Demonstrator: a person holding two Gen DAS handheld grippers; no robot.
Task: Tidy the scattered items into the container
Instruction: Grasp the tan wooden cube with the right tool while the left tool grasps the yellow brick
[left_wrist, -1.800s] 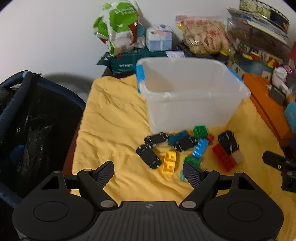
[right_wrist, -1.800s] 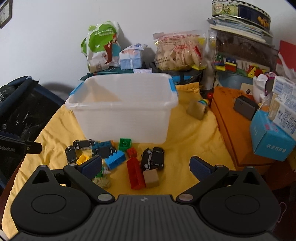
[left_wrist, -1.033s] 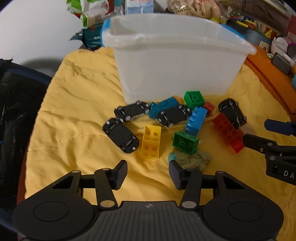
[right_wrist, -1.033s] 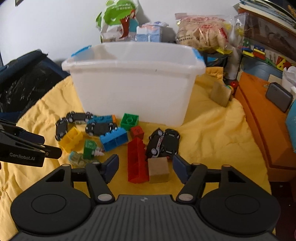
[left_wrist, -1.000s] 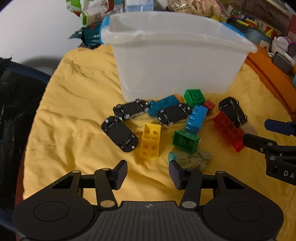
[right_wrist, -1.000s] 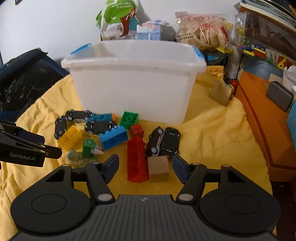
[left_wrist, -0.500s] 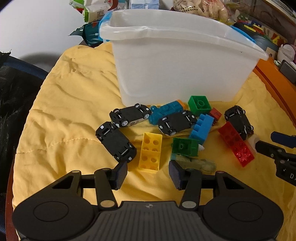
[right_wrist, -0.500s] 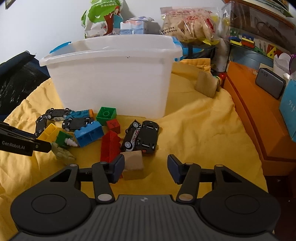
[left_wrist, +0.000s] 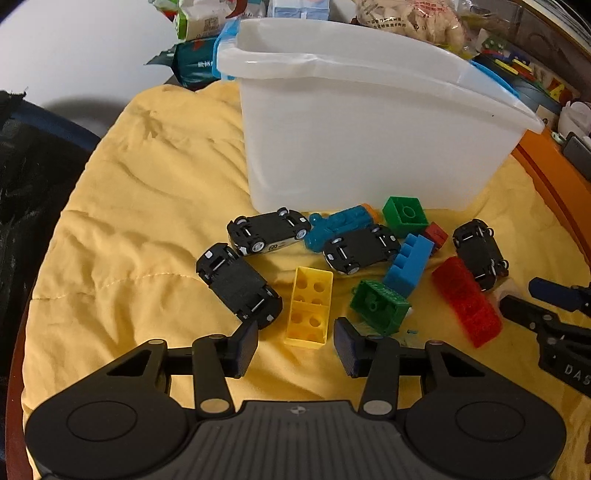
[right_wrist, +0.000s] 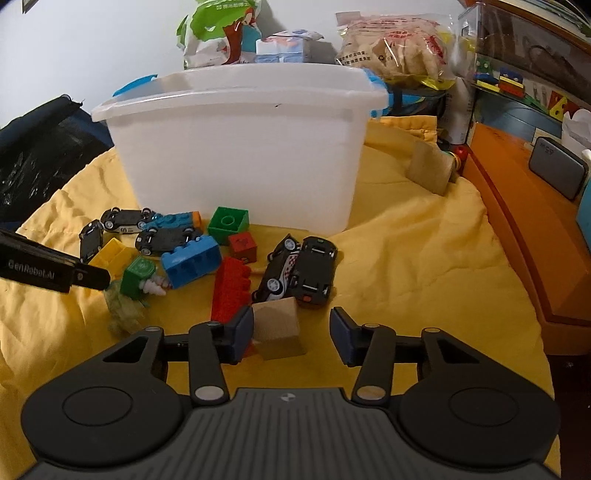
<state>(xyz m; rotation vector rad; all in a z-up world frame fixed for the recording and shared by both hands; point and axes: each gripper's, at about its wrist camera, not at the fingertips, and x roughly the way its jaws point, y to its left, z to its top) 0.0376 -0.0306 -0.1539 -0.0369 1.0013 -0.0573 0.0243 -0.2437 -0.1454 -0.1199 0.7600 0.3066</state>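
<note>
Left tongs (left_wrist: 295, 347) are closing around the near end of the yellow brick (left_wrist: 309, 306), pads not yet touching it. Right tongs (right_wrist: 291, 338) are closing around the wooden block (right_wrist: 279, 328), right pad clear of it. Both pieces lie on the yellow cloth (left_wrist: 147, 206), in front of the white bin (left_wrist: 369, 136).

Straight ahead of the claw, beyond the far edge of the yellow quilted cloth (right_wrist: 413, 236), a green-and-white snack bag (right_wrist: 218, 33) leans on the white wall (right_wrist: 92, 40). Just right of it sit a small blue-and-white carton (right_wrist: 284, 48) and a clear bag of pale crackers (right_wrist: 395, 48). Far to the right lies an orange box (right_wrist: 517, 206) carrying a grey case (right_wrist: 557, 171). To the left hangs black mesh fabric (right_wrist: 33, 147).
</note>
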